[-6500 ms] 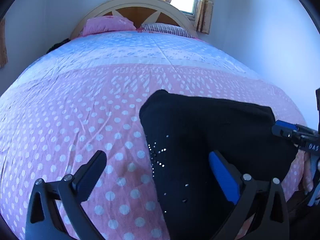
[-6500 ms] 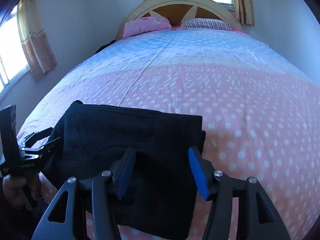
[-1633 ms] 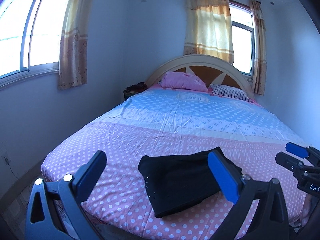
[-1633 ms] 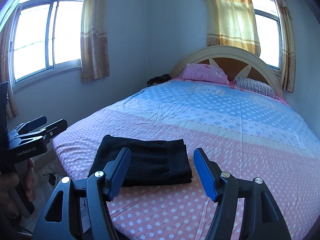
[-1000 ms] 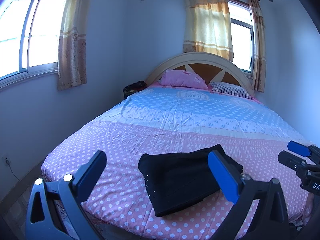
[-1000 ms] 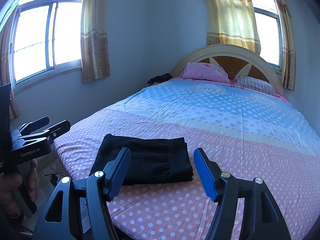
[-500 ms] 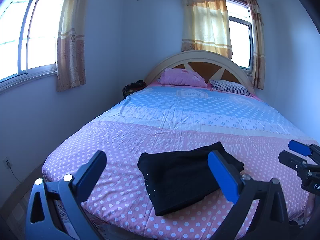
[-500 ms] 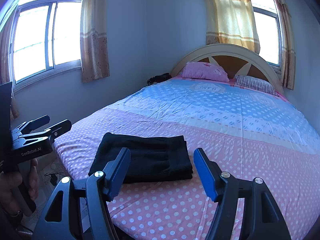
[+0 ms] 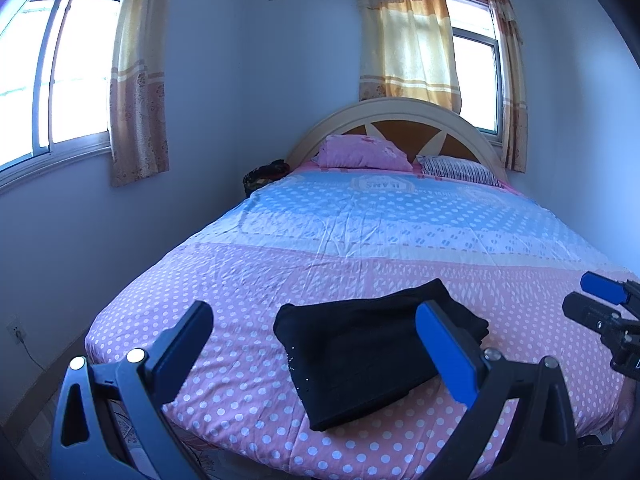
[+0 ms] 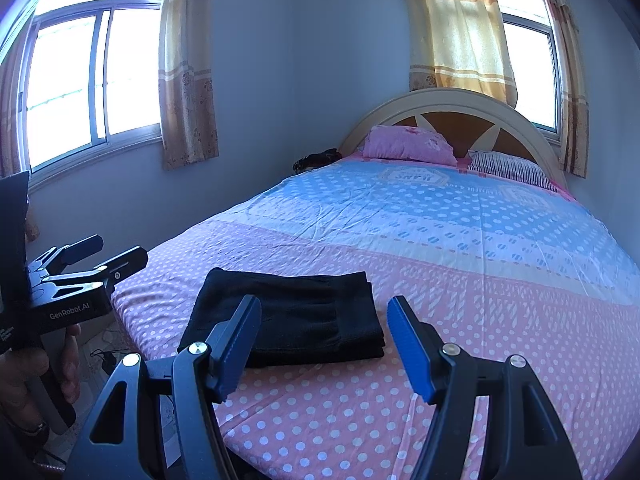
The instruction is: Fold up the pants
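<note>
Black pants [image 9: 360, 352] [image 10: 296, 320] lie folded into a compact rectangle near the foot corner of the bed [image 9: 360, 240] [image 10: 460, 248], small shiny studs along one edge. My left gripper [image 9: 316, 344] is held back from the bed, open, with nothing between its fingers; in the right wrist view the left gripper [image 10: 104, 254] shows at the left, in a hand [image 10: 36, 364]. The right gripper [image 10: 324, 340] also hovers off the bed, open and empty; the right gripper's fingers [image 9: 600, 292] poke in at the left wrist view's right edge.
A pink and blue dotted cover spreads over the bed. A pink pillow [image 9: 364, 154] and a striped pillow [image 9: 460, 170] lie by the arched headboard [image 10: 452, 108]. Curtained windows [image 10: 84, 80] stand left and behind. A dark bundle [image 10: 316, 158] sits by the bed's far corner. A cable lies on the floor [image 10: 106, 356].
Since 6.5 s ago both grippers have drawn back from close over the pants to a spot off the bed's foot. In the last second they drifted only slightly; the pants lie still.
</note>
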`<action>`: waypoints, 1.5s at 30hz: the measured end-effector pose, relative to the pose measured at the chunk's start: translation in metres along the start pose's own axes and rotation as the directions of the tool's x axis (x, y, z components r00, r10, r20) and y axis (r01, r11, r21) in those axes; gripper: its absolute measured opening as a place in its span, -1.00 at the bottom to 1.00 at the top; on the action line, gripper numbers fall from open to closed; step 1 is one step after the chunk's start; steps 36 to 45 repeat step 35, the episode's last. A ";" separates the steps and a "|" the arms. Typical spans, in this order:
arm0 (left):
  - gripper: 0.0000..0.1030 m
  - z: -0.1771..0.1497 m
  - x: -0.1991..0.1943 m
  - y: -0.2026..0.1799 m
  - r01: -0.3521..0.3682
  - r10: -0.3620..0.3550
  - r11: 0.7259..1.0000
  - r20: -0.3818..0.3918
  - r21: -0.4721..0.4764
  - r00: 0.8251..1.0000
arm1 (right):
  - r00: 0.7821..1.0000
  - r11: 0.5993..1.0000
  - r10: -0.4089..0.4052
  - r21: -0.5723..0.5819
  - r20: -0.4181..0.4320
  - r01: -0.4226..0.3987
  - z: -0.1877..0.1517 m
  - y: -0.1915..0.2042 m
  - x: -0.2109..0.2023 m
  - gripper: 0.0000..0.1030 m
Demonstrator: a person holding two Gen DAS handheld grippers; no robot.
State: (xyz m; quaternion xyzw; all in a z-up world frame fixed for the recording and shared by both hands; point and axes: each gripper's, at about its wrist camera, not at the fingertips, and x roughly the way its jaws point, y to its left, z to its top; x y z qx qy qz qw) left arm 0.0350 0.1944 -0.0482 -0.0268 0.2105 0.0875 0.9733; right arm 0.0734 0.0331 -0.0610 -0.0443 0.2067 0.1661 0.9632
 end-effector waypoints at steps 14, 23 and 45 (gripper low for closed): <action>1.00 0.002 -0.002 -0.013 0.002 -0.002 0.998 -0.003 0.055 1.000 | 1.000 1.000 -0.007 0.001 0.007 0.007 0.001 0.000 -0.001 0.30; 1.00 -0.001 0.006 -0.012 0.005 -0.003 0.999 -0.034 0.051 0.999 | 1.000 1.000 -0.015 -0.003 -0.006 0.015 -0.001 0.004 0.003 0.30; 1.00 -0.007 0.010 -0.019 -0.013 0.015 0.995 -0.025 0.100 1.000 | 1.000 1.000 -0.021 0.009 -0.011 0.021 -0.005 0.004 0.007 0.30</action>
